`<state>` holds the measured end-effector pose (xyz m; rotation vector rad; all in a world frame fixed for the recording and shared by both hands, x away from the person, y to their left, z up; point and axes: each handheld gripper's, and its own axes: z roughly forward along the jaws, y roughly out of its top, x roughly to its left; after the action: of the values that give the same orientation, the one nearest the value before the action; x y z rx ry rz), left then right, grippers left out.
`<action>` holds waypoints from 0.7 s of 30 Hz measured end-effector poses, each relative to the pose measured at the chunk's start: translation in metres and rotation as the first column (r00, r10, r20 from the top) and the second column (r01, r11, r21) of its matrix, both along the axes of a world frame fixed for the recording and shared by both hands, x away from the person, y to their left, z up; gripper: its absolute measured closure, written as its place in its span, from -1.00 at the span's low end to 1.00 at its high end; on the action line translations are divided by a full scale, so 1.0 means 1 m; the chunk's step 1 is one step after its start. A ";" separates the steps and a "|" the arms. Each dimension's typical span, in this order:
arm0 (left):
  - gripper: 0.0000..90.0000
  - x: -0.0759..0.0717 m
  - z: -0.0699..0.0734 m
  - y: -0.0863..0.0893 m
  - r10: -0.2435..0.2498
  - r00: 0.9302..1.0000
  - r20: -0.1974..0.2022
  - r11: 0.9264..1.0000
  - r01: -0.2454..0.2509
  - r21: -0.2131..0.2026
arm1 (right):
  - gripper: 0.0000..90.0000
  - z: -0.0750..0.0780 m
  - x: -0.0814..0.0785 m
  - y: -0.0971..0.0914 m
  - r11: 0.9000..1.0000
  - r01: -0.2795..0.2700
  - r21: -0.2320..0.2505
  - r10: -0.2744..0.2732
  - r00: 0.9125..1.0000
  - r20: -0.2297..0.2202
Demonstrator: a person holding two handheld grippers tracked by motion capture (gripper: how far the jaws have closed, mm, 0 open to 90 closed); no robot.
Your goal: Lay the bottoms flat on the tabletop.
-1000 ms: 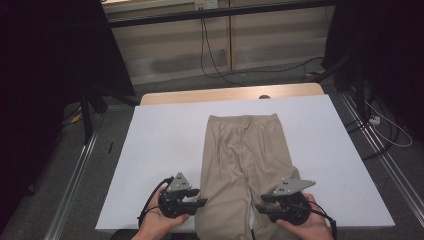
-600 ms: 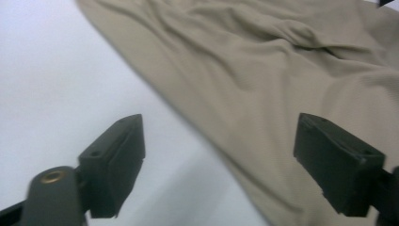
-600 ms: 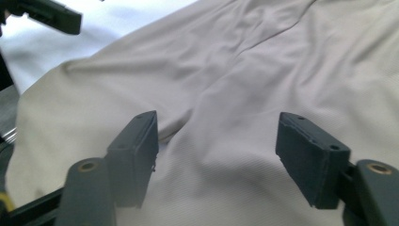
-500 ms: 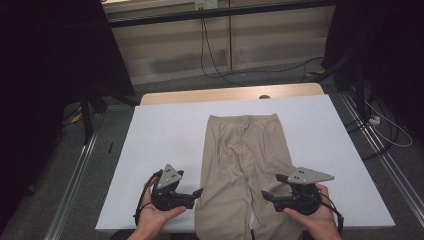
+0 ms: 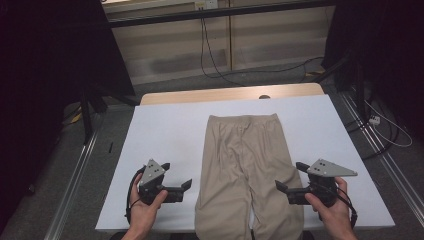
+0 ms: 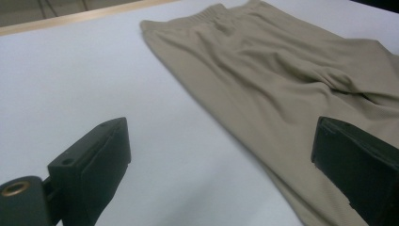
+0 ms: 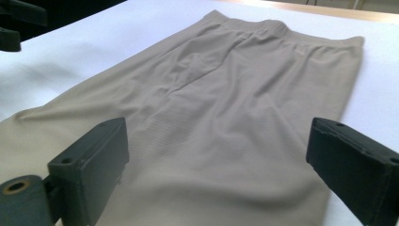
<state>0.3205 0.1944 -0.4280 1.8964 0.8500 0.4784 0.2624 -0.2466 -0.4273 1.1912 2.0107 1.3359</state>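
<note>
Beige trousers (image 5: 245, 160) lie flat on the white table (image 5: 165, 125), waistband at the far end, legs running over the near edge. My left gripper (image 5: 176, 176) hovers just left of the left leg. Its jaws have just been opening and stand open with nothing in them. In the left gripper view the trousers (image 6: 282, 70) stretch off to the right, beyond the left gripper (image 6: 221, 141). My right gripper (image 5: 291, 176) sits by the right leg's outer edge, jaws also just opened. In its view the right gripper (image 7: 216, 141) is open above the cloth (image 7: 235, 94), pads off it.
A wooden strip (image 5: 230, 94) borders the table's far edge. Metal rails (image 5: 75, 175) run along the floor on both sides. Cables (image 5: 215, 55) trail across the floor behind the table. White surface lies bare on either side of the trousers.
Both grippers have let go of the trouser legs, opened their jaws and drawn apart, the left one leftward, the right one rightward, both lifting slightly.
</note>
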 end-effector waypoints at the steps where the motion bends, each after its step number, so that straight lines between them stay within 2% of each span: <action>1: -0.88 0.000 0.000 0.002 0.012 1.000 0.003 1.000 -0.012 0.006 | -0.87 0.000 0.000 -0.002 1.000 0.003 0.002 -0.003 1.000 0.000; 7: -0.87 0.000 0.000 0.008 0.022 1.000 -0.009 1.000 -0.021 0.015 | -0.84 -0.001 -0.003 -0.011 0.999 0.036 -0.011 -0.036 0.999 -0.005; 13: -0.86 0.003 0.003 0.017 0.050 0.999 -0.015 0.999 -0.050 -0.018 | -0.85 -0.002 -0.004 -0.025 0.996 0.092 -0.015 -0.092 0.996 -0.007; 17: -0.85 0.003 0.003 0.018 0.041 0.999 -0.016 0.999 -0.041 -0.019 | -0.84 -0.005 -0.003 -0.032 0.992 0.124 -0.014 -0.124 0.992 -0.011; 21: -0.85 0.002 0.001 0.014 0.034 0.999 -0.014 0.999 -0.035 -0.013 | -0.84 -0.007 -0.001 -0.032 0.992 0.122 -0.011 -0.122 0.992 -0.013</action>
<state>0.3223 0.2088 -0.4273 1.8773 0.8938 0.4805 0.2612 -0.2782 -0.4345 1.3004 1.9184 1.2595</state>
